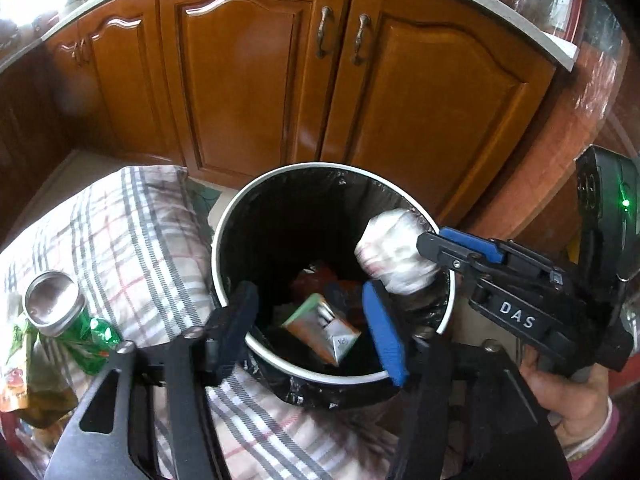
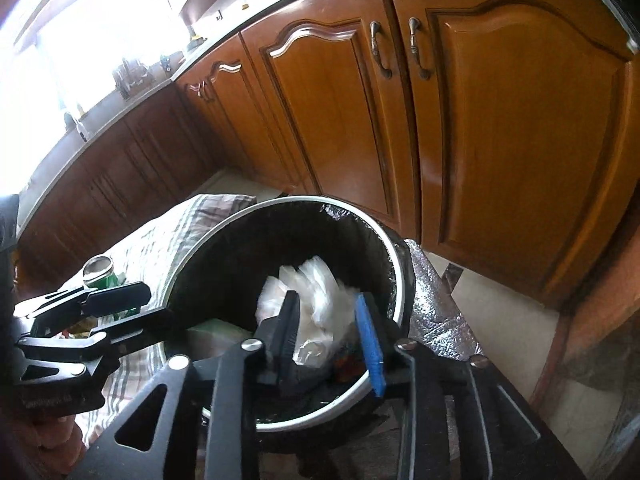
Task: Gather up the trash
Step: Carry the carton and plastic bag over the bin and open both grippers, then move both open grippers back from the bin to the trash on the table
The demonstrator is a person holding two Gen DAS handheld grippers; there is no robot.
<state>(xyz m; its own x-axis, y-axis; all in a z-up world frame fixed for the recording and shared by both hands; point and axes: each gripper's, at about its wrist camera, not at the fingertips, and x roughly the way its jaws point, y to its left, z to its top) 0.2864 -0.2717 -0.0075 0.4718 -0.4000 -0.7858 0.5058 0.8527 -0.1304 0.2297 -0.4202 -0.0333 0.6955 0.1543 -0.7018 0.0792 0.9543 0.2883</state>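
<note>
A round trash bin (image 1: 224,232) with a black liner stands beside a checked cloth; it also shows in the right wrist view (image 2: 394,256). Inside lie a flattened carton (image 1: 324,328) and red scraps. My right gripper (image 2: 326,332) is shut on a crumpled clear plastic wrapper (image 2: 316,304) and holds it over the bin's right side; the wrapper also shows in the left wrist view (image 1: 394,250). My left gripper (image 1: 316,320) is open and empty, over the bin's near rim. A green can (image 1: 68,320) lies on the cloth to the left.
The checked cloth (image 1: 132,232) covers the surface left of the bin. A snack wrapper (image 1: 20,376) lies at its left edge. Wooden cabinet doors (image 1: 248,80) stand close behind the bin. A foil sheet (image 2: 436,304) lies on the floor to the right.
</note>
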